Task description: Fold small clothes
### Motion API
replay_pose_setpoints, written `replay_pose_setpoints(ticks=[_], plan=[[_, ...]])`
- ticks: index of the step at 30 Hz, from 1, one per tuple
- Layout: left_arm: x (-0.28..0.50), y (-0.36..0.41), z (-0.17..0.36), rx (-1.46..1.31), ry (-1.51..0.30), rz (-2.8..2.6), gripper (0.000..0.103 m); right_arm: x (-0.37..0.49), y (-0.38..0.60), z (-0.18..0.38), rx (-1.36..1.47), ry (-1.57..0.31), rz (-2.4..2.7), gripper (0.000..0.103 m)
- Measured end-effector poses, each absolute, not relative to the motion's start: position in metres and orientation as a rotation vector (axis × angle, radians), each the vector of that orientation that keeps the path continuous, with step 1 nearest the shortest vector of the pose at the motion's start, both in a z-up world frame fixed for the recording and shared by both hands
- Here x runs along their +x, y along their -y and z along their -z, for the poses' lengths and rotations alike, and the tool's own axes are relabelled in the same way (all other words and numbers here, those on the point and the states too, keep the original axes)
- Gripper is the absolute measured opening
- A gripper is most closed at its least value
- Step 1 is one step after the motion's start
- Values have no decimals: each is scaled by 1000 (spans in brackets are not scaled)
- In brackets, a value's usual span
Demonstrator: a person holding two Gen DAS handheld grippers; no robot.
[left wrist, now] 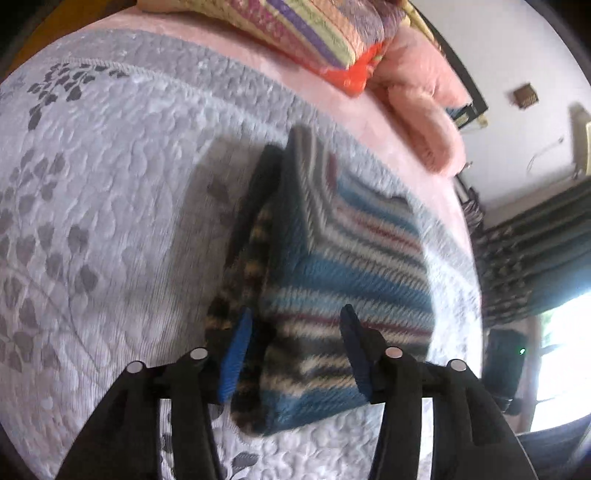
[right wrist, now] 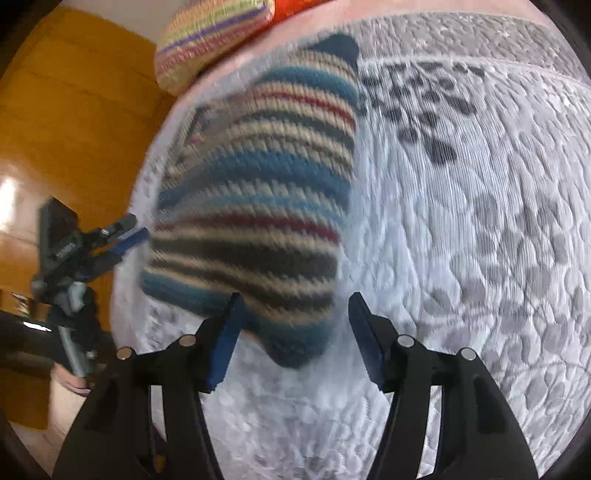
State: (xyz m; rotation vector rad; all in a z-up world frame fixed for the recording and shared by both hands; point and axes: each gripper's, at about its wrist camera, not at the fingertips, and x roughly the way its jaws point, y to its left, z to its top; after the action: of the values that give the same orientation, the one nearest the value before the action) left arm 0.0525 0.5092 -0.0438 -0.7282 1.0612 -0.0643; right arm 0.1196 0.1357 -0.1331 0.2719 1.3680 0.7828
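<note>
Left wrist view: left gripper (left wrist: 295, 332) has its blue-padded jaws spread wide, nothing pinched between them; the striped knit garment (left wrist: 332, 266) lies on the grey quilted bedspread (left wrist: 110, 221) directly ahead of the fingertips, its near edge falling in the gap between the jaws. Garment is folded, with a darker yellow-and-black striped layer showing along its left edge. Beyond the garment, a pink blanket (left wrist: 417, 96) and a multicoloured striped pillow (left wrist: 314, 29) sit at the far side of the bedspread. Frame is motion-blurred. Right wrist view: right gripper (right wrist: 293, 332) is likewise wide open and empty; the same garment (right wrist: 258, 184) lies on the bedspread (right wrist: 480, 221) ahead, its near corner reaching into the gap between the jaws, contact with either pad not resolvable. Left of the garment, off the bedspread edge, the other gripper (right wrist: 110, 240) is visible against an orange wooden panel (right wrist: 74, 110). Striped pillow (right wrist: 210, 33) lies beyond the garment.
</note>
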Motion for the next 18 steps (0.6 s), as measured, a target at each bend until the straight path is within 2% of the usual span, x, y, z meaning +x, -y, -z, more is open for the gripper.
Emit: replay_pose_setpoints(ticks=[2, 8, 10, 14, 18], plan=[[65, -514, 44, -728, -1064, 64, 56, 134, -133, 129, 337, -1363, -795, 61], [104, -524, 72, -780, -1104, 165, 57, 166, -146, 133, 368, -1365, -810, 64], [112, -523, 81, -757, -1120, 176, 62, 172, -149, 140, 399, -1378, -837, 72], [126, -523, 104, -760, -1176, 226, 65, 184, -155, 149, 457, -1387, -868, 80], [137, -513, 115, -753, -1174, 303, 75, 192, -161, 160, 503, -1396, -898, 90]])
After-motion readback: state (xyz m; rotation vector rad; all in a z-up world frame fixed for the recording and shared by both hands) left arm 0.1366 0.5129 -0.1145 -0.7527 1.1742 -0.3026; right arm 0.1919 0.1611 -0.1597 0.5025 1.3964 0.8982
